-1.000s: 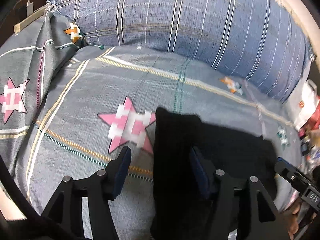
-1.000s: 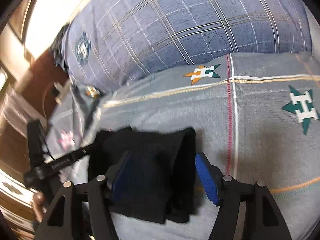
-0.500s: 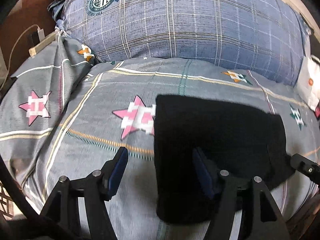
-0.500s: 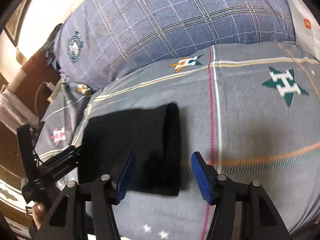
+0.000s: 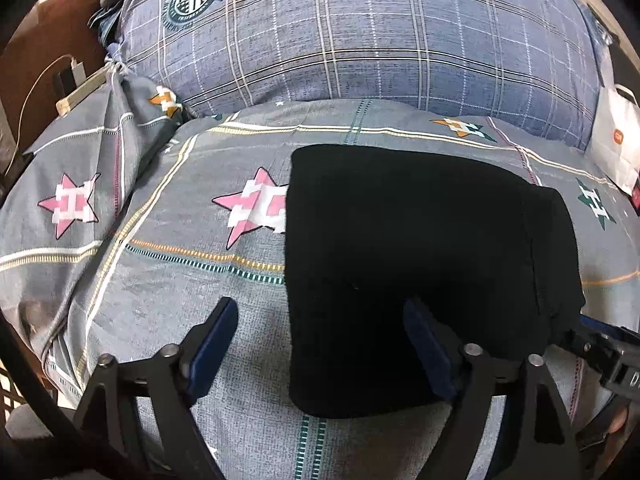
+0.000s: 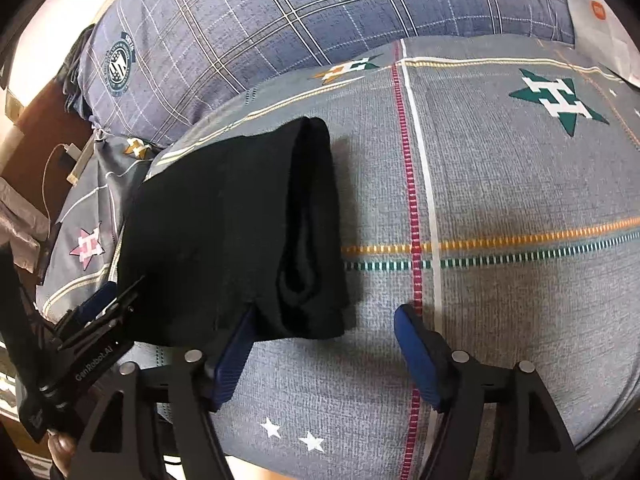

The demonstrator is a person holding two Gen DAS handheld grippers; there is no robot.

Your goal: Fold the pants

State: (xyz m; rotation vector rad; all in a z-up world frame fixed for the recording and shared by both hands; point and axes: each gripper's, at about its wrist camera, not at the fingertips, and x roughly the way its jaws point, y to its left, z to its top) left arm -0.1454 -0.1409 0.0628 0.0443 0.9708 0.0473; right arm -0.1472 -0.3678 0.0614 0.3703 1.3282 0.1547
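Pants (image 5: 420, 264) folded on bed (image 6: 500, 200). Both hand-held grippers, left (image 5: 320, 344) and right (image 6: 324, 344), just opened, holding nothing; withdraw without snagging cloth.

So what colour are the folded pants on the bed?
Plain black. The folded pants show best in the left wrist view, lying on the grey star-patterned bedspread.

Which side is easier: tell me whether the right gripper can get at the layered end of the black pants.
Probably yes. The right gripper has open jaws, just opened wider, beside the black pants; their layered end sits partly between them on the bedspread, with nothing covering it.
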